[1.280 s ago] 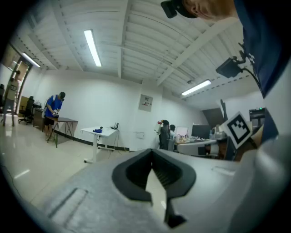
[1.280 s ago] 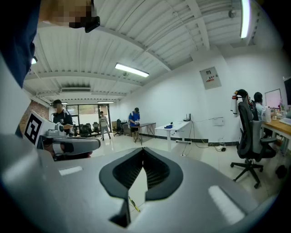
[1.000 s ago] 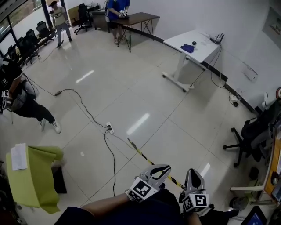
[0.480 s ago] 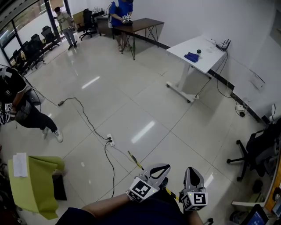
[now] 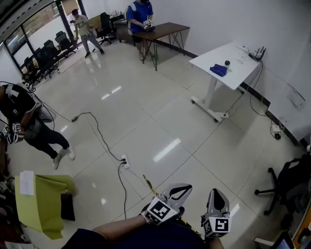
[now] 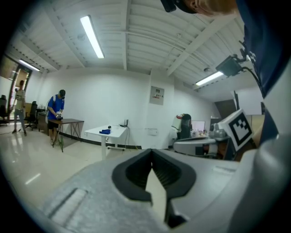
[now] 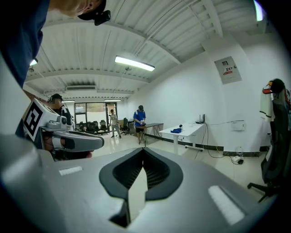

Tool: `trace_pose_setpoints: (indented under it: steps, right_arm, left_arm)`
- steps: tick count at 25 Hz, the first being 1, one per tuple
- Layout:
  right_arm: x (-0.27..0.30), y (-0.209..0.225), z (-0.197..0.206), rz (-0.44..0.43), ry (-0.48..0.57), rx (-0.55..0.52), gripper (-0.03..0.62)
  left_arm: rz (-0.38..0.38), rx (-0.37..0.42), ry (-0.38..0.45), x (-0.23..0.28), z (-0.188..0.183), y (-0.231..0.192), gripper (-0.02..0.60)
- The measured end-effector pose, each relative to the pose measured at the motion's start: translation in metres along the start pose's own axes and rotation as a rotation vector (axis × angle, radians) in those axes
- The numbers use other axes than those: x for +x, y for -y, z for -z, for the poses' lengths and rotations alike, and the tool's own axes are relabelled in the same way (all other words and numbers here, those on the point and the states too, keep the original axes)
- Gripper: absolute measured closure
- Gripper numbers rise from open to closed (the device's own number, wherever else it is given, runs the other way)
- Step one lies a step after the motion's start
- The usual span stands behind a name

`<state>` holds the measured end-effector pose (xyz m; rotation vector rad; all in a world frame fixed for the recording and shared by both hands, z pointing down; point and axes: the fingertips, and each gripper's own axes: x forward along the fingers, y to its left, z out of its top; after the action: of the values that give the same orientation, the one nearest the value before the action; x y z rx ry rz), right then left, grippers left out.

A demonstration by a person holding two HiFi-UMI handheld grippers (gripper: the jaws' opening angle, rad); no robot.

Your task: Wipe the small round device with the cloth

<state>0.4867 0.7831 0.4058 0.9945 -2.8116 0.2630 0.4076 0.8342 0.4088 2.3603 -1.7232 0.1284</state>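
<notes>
L gripper (image 6: 152, 152): jaws clenched tight together, nothing btwn them. R gripper (image 7: 143, 152): same, jaws pressed closed, nothing in them. Both are held low in front of the person's body, side by side, close but apart, pointing out across the room. In head view their marker cubes face up.

Under and ahead of them is glossy tiled floor (image 5: 160, 112), w/ a black cable (image 5: 97, 133) snaking to a power strip (image 5: 125, 162).

Task stuff is well apart from both grippers. The small round device (image 5: 227, 62) sits on the white table (image 5: 238, 51) at the far right, by the wall. The blue cloth (image 5: 218, 70) lies just beside it on the same top, nearer the table's edge; can't tell if they touch.

Further back, a person in blue (image 5: 141, 12) stands at a brown table (image 5: 167, 28). Another person (image 5: 22, 116) is at the left edge, and a green sheet (image 5: 41, 199) is at lower left.
</notes>
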Motion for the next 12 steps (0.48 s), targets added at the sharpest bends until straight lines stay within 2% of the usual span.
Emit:
trace_pose_setpoints:
  steps: [6, 12]
  right_arm:
    - [0.040, 0.021, 0.000, -0.012, -0.021, -0.025, 0.583]
    - [0.112, 0.050, -0.021, 0.033, -0.039, -0.033, 0.583]
  left_arm:
    - [-0.008, -0.020, -0.030, 0.038, 0.004, -0.031, 0.578]
    - [0.034, -0.038, 0.015, 0.092, -0.015, -0.089, 0.578]
